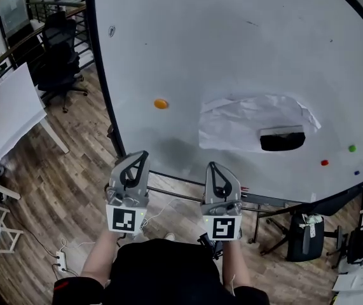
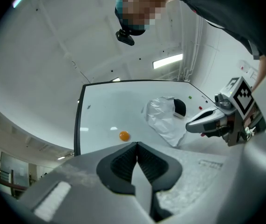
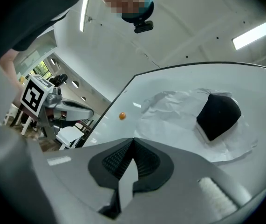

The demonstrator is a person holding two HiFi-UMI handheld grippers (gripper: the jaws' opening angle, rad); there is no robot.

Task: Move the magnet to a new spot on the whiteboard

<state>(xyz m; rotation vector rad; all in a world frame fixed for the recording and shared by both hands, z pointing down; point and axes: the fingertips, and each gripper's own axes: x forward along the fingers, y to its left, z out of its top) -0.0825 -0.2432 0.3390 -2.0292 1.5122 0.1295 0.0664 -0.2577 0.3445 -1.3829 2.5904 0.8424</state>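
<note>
An orange round magnet [image 1: 161, 103] sticks to the whiteboard [image 1: 232, 49], left of a crumpled sheet of paper [image 1: 251, 121]. The same orange magnet [image 2: 124, 136] lies just beyond my left jaws and the orange magnet [image 3: 122, 116] shows small and far in the right gripper view. My left gripper [image 1: 136, 162] hangs shut and empty below the board's lower left edge. My right gripper [image 1: 218, 176] is beside it, shut with nothing between its jaws. A black eraser [image 1: 282, 140] sits on the paper.
Red [image 1: 324, 162], green [image 1: 352, 148] and blue [image 1: 357, 172] small magnets dot the board's lower right. The board's stand bars [image 1: 175, 192] run below it. A white table [image 1: 6, 116] and black office chair [image 1: 60, 53] stand at left, another chair [image 1: 305, 234] at lower right.
</note>
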